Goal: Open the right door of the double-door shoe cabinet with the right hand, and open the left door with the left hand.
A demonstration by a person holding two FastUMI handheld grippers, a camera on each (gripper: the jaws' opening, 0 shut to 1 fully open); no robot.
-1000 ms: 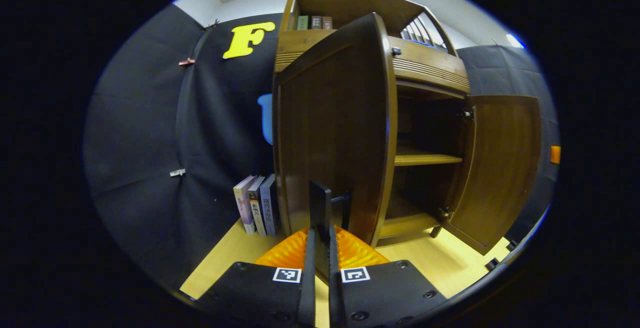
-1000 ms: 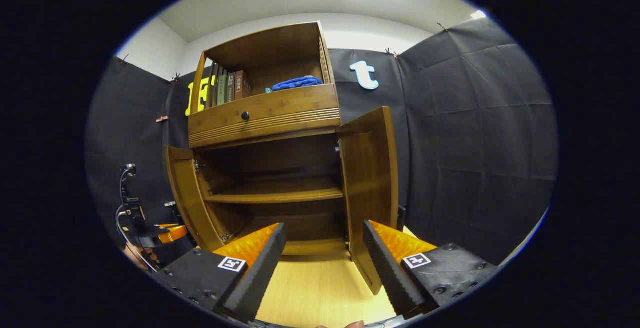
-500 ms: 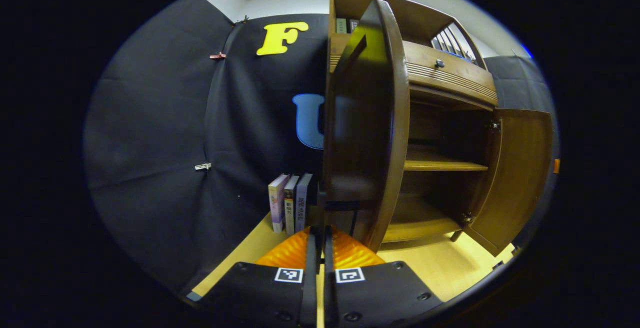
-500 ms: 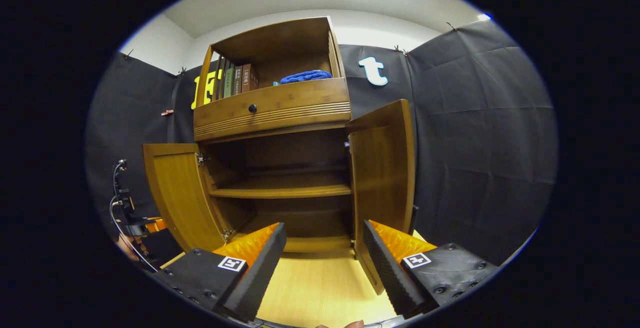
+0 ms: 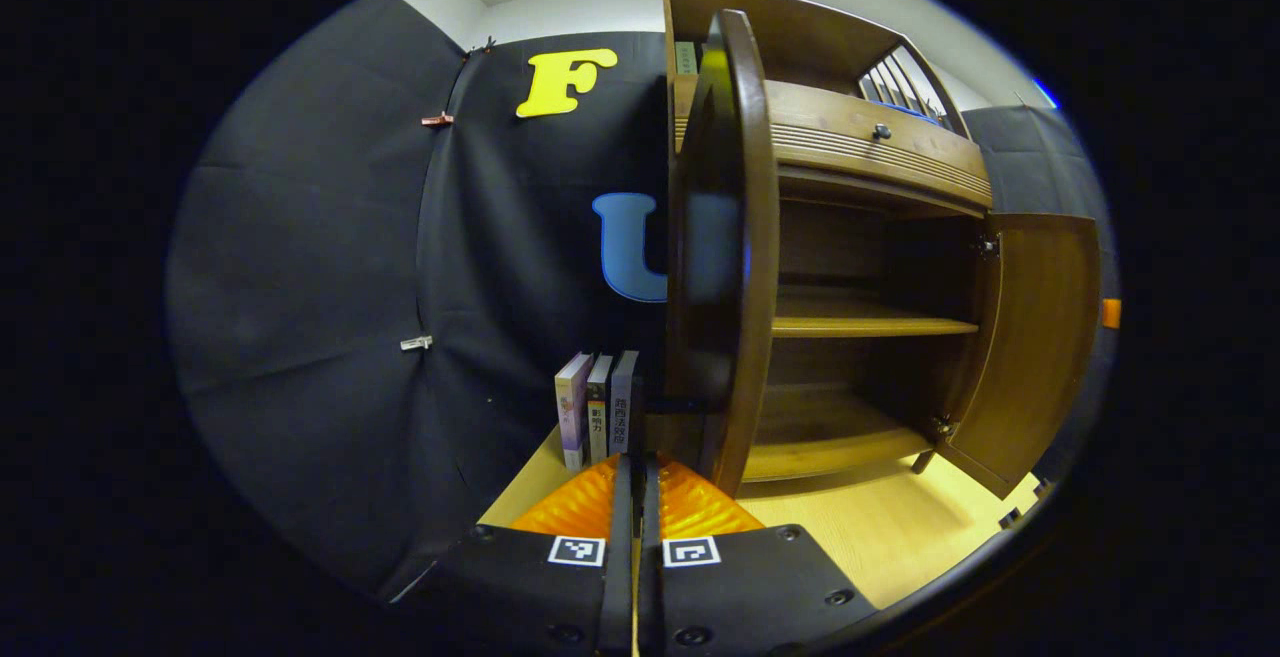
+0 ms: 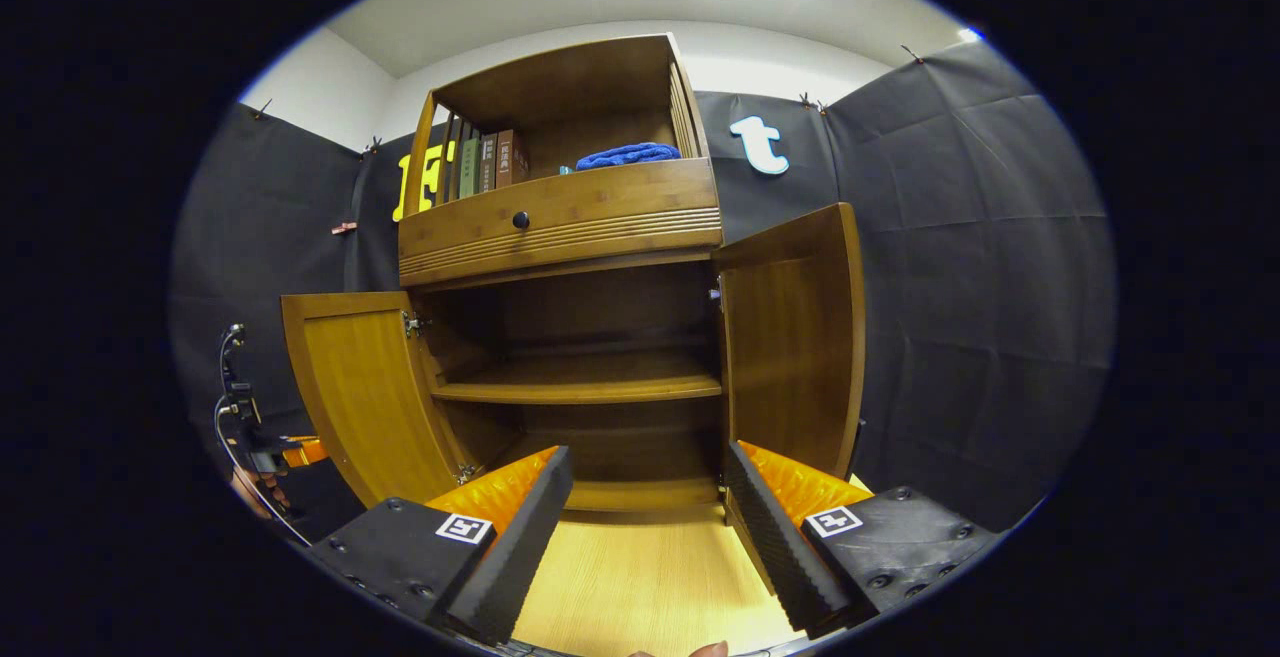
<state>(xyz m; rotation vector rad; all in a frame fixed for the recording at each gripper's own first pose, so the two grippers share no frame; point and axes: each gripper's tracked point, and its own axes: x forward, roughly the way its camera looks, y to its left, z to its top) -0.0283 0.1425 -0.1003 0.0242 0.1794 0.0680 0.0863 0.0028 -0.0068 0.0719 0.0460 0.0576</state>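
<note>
I'm holding the left gripper (image 5: 634,477), fingers nearly closed, directly below the left door (image 5: 722,237), seen edge-on. I can't tell if it's gripping the handle. My right gripper (image 6: 648,497) is gaping wide, empty, facing the cabinet (image 6: 570,227).

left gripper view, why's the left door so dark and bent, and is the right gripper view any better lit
In the left gripper view the left door is seen nearly edge-on, shaded and bowed by the fisheye; in the right gripper view ceiling light falls on its inner face, while the lower shelf recess is in shadow.
</note>
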